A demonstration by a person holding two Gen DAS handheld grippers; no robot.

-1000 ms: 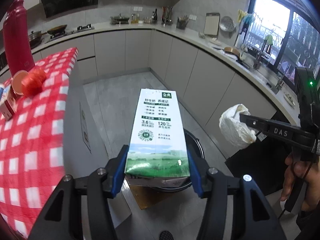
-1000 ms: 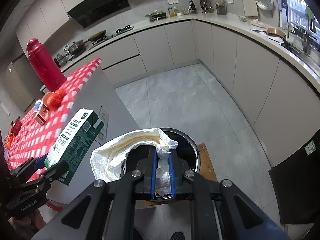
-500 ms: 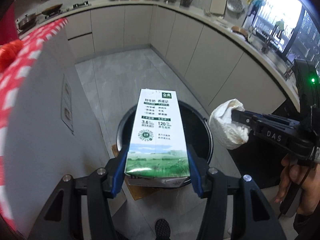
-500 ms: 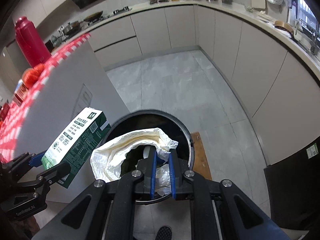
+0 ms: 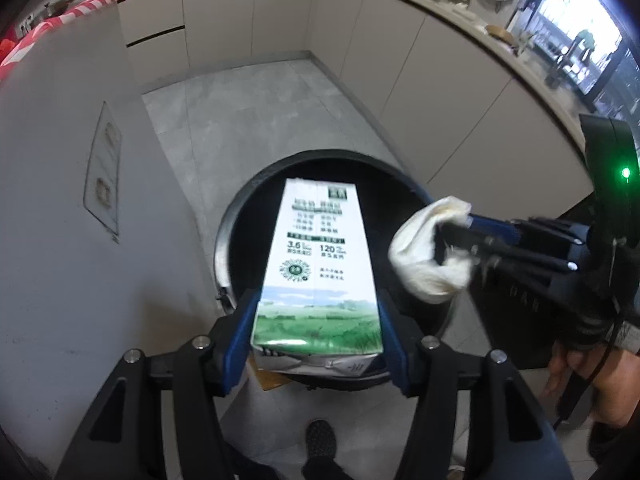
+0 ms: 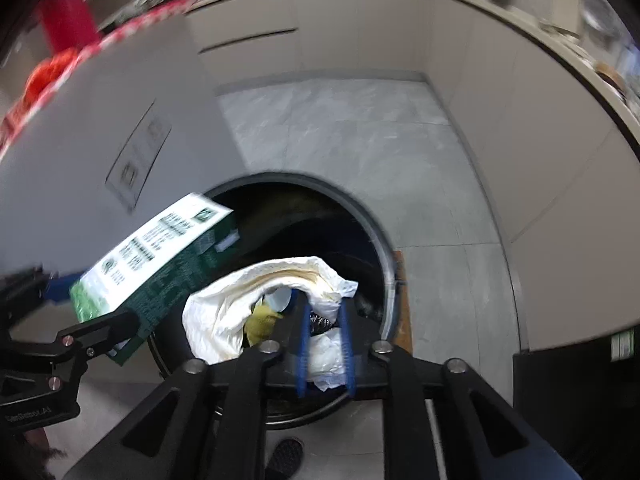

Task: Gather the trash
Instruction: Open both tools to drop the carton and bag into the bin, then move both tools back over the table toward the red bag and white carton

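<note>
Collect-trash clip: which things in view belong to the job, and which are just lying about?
In the job: milk carton between the opening left gripper; crumpled white wrapper in the opening right gripper; black bin.

Lying about: red checked tablecloth; red flask; countertop clutter.

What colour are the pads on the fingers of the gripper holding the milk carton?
Blue. The pads beside the milk carton show best in the left wrist view.
</note>
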